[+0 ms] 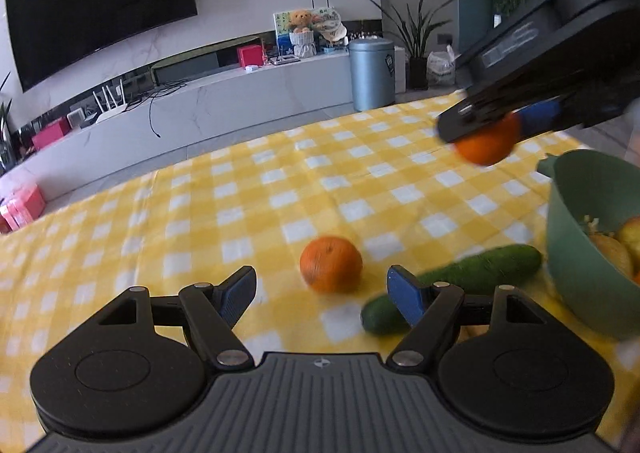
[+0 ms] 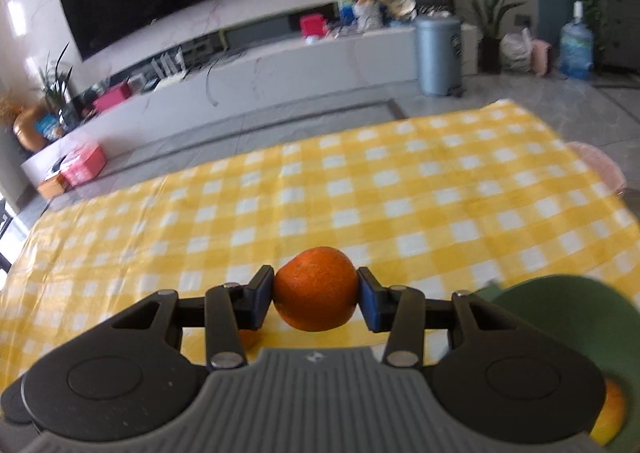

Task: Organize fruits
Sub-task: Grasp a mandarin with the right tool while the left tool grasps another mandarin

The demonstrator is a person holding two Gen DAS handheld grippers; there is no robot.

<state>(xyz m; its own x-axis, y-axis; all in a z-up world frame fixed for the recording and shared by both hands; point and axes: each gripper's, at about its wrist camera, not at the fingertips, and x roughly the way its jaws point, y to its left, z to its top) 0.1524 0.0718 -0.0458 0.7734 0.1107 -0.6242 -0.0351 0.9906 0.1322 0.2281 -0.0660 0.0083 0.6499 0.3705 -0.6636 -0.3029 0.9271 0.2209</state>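
Note:
My right gripper (image 2: 316, 299) is shut on an orange (image 2: 316, 291) and holds it above the yellow checked tablecloth (image 2: 360, 189). The left wrist view shows that gripper (image 1: 496, 129) and its orange (image 1: 486, 145) in the air, up and left of the green bowl (image 1: 580, 253). The bowl holds several fruits and shows at the right in the right wrist view (image 2: 560, 309). My left gripper (image 1: 322, 291) is open just above the cloth. A second orange (image 1: 331, 263) lies just ahead between its fingers. A cucumber (image 1: 460, 281) lies right of that orange, against the bowl.
The table's far edge (image 2: 320, 141) runs across the view; beyond it are floor, a low white TV cabinet (image 1: 200, 101) and a grey bin (image 1: 372, 73). A pink object (image 2: 600, 165) sits at the table's right edge.

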